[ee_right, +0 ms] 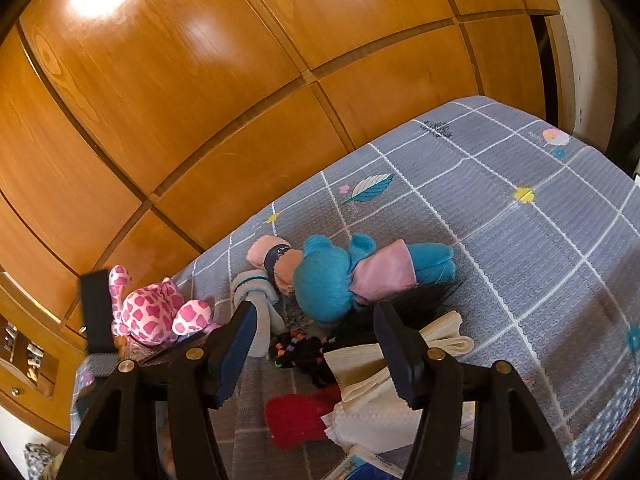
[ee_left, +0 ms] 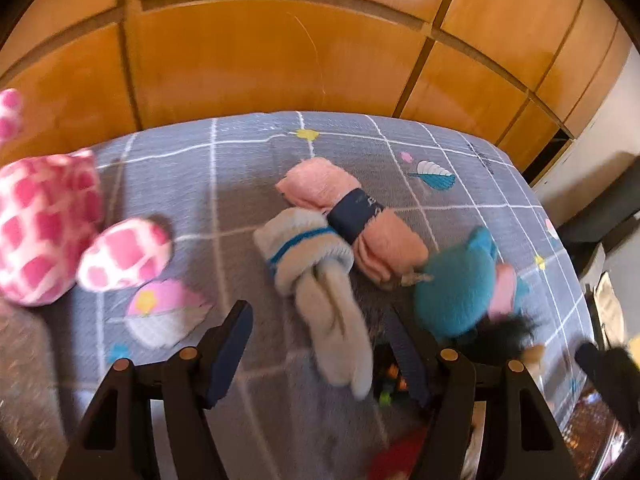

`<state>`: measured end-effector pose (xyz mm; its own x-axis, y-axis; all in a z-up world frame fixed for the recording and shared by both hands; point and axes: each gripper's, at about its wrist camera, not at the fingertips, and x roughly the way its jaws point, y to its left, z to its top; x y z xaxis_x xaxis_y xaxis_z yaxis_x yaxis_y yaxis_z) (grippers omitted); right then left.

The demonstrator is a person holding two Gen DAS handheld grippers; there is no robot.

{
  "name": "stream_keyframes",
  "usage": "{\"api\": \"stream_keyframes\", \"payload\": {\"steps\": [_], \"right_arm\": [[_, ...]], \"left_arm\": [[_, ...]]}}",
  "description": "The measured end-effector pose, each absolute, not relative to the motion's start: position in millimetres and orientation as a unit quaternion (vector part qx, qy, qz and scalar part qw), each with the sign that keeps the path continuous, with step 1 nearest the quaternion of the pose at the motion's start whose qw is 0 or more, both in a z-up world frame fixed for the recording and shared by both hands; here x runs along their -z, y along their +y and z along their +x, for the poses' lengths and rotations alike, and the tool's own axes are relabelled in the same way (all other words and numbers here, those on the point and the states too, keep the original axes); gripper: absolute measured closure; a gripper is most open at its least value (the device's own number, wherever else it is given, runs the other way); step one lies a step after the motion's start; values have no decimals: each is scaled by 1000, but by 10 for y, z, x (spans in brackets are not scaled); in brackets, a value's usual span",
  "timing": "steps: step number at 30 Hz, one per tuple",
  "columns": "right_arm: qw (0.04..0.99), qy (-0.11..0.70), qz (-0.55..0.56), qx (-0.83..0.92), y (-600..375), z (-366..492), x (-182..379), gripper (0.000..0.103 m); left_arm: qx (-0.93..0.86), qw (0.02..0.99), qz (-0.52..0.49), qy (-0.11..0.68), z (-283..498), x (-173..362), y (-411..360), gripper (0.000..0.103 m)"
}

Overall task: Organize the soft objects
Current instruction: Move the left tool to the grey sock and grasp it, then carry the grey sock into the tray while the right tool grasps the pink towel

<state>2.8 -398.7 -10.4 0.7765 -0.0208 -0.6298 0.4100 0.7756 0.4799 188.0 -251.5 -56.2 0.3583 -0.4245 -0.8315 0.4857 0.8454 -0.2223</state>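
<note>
On the grey checked bedspread (ee_left: 248,168) lie a rolled pink towel with a dark band (ee_left: 352,216), a grey sock bundle with a blue stripe (ee_left: 316,276) and a teal plush doll in a pink dress (ee_left: 460,288). A pink-and-white spotted plush (ee_left: 44,224) lies at the left. My left gripper (ee_left: 320,344) is open, with the sock's tail between its fingers. My right gripper (ee_right: 316,344) is open above a black item with coloured bits (ee_right: 300,350), a cream folded cloth (ee_right: 436,336) and a red cloth (ee_right: 296,416). The teal doll (ee_right: 332,280), towel (ee_right: 276,258), sock (ee_right: 256,300) and spotted plush (ee_right: 156,312) lie beyond it.
A wooden wardrobe (ee_left: 260,60) stands along the bed's far edge. The bed's right edge drops to the floor (ee_left: 600,184). White cloth (ee_right: 368,424) and a printed paper (ee_right: 360,468) lie near the front. The left gripper's finger (ee_right: 96,308) shows at the left of the right wrist view.
</note>
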Motion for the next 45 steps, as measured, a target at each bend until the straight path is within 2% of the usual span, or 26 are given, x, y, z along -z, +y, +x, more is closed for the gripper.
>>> {"api": "stream_keyframes", "payload": {"steps": [2,4,7,8,9,13,19,24,29,37,45], "right_arm": [[889,312,315,119,-3989,30,103,41],[888,312,316,115,-3987,36,108,41],[888,315,316,114,-3981,48,116,41],[888,315,316,113,-3980,48,118,41],[888,315,316,114,-3980,46,118,41],[888,315,313,116,-3971,45,121,41],[892,315,305,115,-3954,49,103,41],[891,324,293,124,-3933,74,104,41],[893,342,263,131,-3856,129,110,41],[894,382,199,127,-3649,259,159,41],[902,410,105,87,-3392,667,74,41]], "left_arm": [[275,818,35,505,1984,660,-2616,46],[262,815,44,514,2087,780,-2702,48],[257,821,45,509,2179,848,-2735,62],[262,821,45,506,2187,828,-2727,71],[267,819,42,506,2189,805,-2702,74],[274,826,21,493,2147,588,-2477,76],[265,847,-30,460,2125,-44,-1896,76],[238,867,-76,430,2125,-524,-1141,76],[180,898,-73,394,2092,-804,-362,76],[75,913,-115,385,1952,-822,1078,76],[45,908,-134,394,1331,-559,1793,76]]}}
